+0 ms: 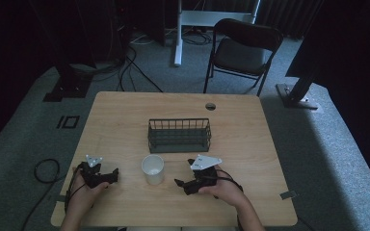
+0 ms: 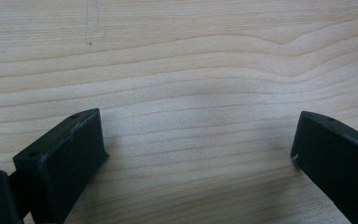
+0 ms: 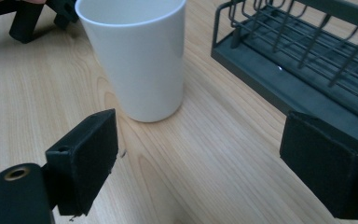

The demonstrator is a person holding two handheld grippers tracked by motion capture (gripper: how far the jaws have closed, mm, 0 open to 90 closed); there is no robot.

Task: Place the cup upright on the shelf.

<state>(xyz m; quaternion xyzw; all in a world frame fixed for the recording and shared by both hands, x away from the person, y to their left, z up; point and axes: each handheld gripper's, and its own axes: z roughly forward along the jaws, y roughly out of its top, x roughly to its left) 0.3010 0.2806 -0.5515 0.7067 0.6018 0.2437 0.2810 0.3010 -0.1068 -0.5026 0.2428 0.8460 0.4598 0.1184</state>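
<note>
While both grippers are resting wide open and empty, the right gripper [image 3: 200, 163] is facing the white cup [image 3: 137, 56], standing ungrasped on the table [image 1: 125, 115] beside the wire basket [image 3: 307, 60]; the left gripper [image 2: 198, 154] is idling.

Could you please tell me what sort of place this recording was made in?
Probably a lab or studio set up for recording, not a home: a bare wooden table stands on grey carpet, with loose cables and stand bases on the floor, dark curtains around it, and a folding chair behind.
</note>
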